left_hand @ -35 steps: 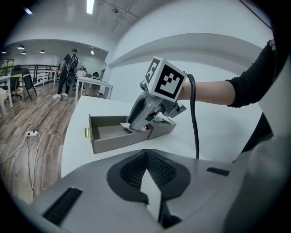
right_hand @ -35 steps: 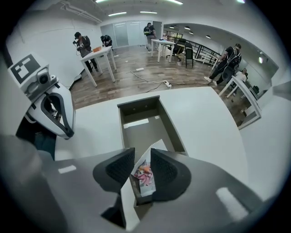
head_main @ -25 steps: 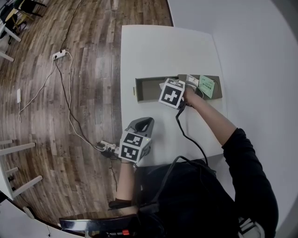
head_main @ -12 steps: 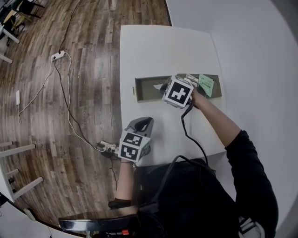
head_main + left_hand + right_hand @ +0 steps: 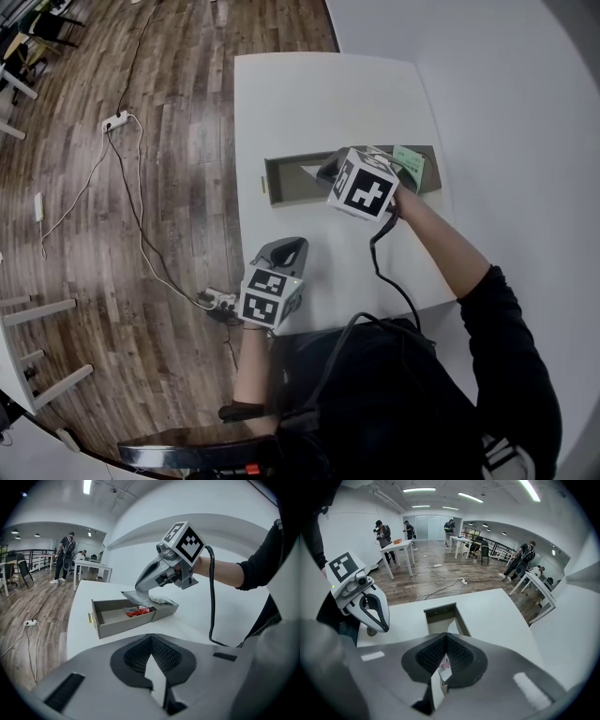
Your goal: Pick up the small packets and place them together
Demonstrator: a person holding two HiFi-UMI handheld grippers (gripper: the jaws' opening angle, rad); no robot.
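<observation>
Two grippers work over one white tabletop [image 5: 319,94] that carries one grey tray [image 5: 281,192]. Only the left gripper view shows one red packet [image 5: 138,612] lying in the tray and a pale heap [image 5: 161,601] at its right end, too jumbled to count. Only the head view shows one green packet [image 5: 409,167] at that end. The right gripper view alone shows pink print on the small packet [image 5: 444,663] pinched by the right gripper [image 5: 328,172], whose fingers have just been closing on it. Compared with a second ago, that gripper has risen, and the packet hangs above the tray's middle. The left gripper [image 5: 289,246] stays by the tabletop's near edge, fingers pressed together, empty.
</observation>
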